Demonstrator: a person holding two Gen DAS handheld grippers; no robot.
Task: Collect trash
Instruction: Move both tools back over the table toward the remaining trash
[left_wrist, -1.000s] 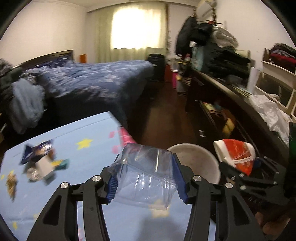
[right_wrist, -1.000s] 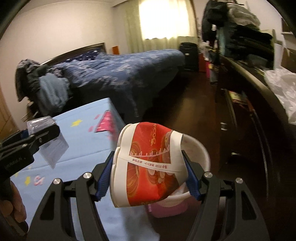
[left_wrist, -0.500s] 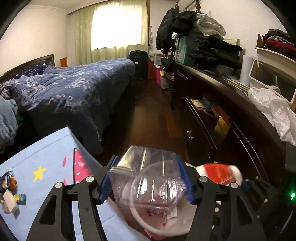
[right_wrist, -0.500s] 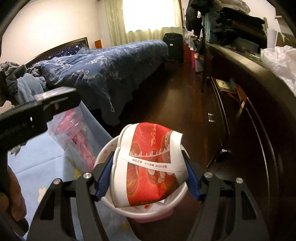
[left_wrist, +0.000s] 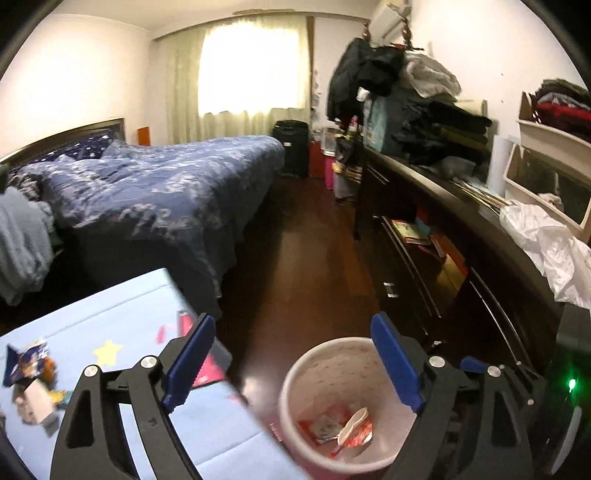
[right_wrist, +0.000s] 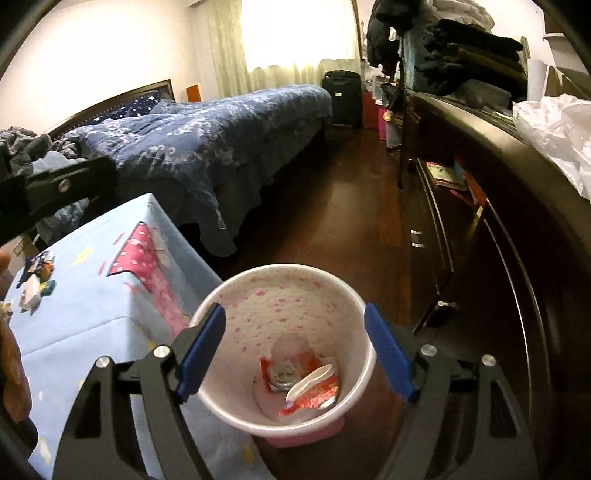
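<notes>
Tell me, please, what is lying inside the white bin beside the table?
Inside the white bin lie a crumpled red-and-white cup and a clear plastic container behind it. Whatever is beneath them on the bottom is covered.

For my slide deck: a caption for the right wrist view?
Open right gripper above the trash bin, red-and-white cup lying inside.

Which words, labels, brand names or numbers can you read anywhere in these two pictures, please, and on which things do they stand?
None can be read.
Crumpled red and white wrapper in the white pink-dotted waste bin: print too crumpled and small.
Dark blue snack packet on the light blue cloth: blurred.
Books on the dark shelf: too small.
</notes>
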